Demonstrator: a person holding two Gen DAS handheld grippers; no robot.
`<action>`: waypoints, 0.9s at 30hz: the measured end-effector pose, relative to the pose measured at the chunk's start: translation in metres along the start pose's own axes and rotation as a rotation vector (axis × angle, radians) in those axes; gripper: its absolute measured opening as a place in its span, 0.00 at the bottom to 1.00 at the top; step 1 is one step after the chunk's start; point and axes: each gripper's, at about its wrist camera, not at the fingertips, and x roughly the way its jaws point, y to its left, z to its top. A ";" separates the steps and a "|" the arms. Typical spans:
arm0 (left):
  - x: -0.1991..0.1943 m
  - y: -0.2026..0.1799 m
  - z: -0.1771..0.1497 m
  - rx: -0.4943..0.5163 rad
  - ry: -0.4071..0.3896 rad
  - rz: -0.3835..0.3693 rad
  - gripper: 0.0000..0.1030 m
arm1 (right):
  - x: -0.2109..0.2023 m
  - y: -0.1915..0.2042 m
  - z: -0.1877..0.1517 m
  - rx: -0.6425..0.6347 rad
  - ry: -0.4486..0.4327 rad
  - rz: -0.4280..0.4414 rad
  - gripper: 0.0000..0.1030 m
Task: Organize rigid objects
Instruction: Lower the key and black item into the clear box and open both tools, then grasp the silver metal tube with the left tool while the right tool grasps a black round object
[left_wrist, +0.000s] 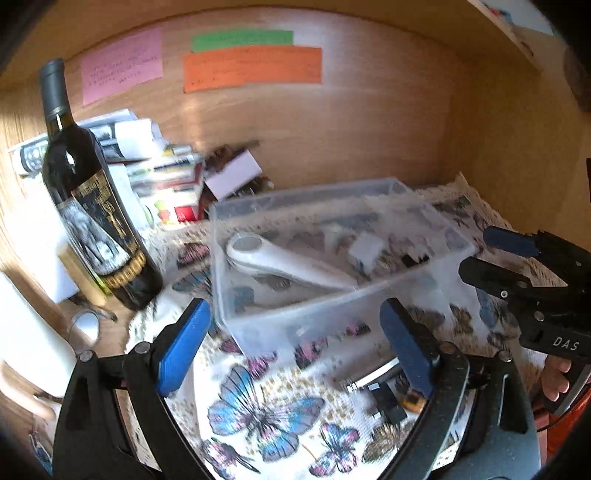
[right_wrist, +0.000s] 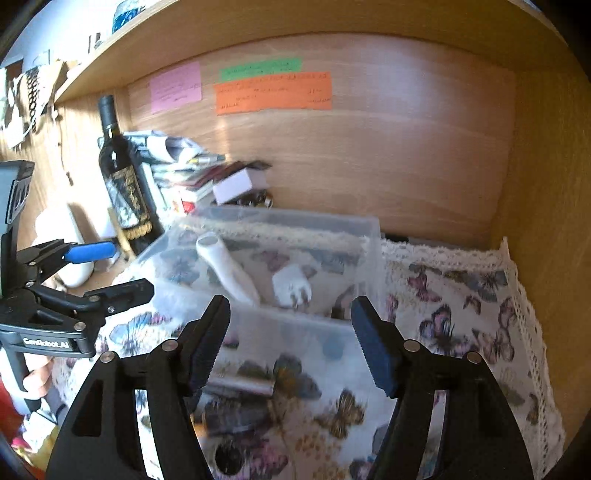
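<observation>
A clear plastic bin (left_wrist: 332, 314) (right_wrist: 295, 332) stands on a butterfly-print cloth (left_wrist: 266, 410) (right_wrist: 461, 317). Inside lie a white handled tool (left_wrist: 288, 264) (right_wrist: 229, 269), a white plug adapter (right_wrist: 293, 286) and small dark pieces. In front of the bin lie a silver cylinder (right_wrist: 243, 384) (left_wrist: 373, 374) and a small black and orange item (left_wrist: 391, 400). My left gripper (left_wrist: 295, 343) is open and empty just before the bin. My right gripper (right_wrist: 290, 332) is open and empty, also before the bin; it shows at the right of the left wrist view (left_wrist: 476, 254).
A dark wine bottle (left_wrist: 88, 199) (right_wrist: 123, 177) stands left of the bin. Behind it lie stacked papers and boxes (left_wrist: 159, 173) (right_wrist: 184, 173). A white rounded object (left_wrist: 29, 339) (right_wrist: 62, 240) is at the far left. Wooden walls with coloured notes (right_wrist: 273, 90) enclose the shelf.
</observation>
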 end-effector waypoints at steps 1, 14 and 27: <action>0.002 -0.003 -0.006 0.004 0.013 -0.006 0.91 | -0.001 0.001 -0.003 0.001 0.004 -0.004 0.63; 0.044 -0.044 -0.041 0.101 0.192 -0.124 0.64 | -0.003 -0.004 -0.059 0.098 0.124 0.028 0.63; 0.059 -0.057 -0.050 0.163 0.245 -0.167 0.16 | -0.013 -0.002 -0.074 0.117 0.151 0.070 0.63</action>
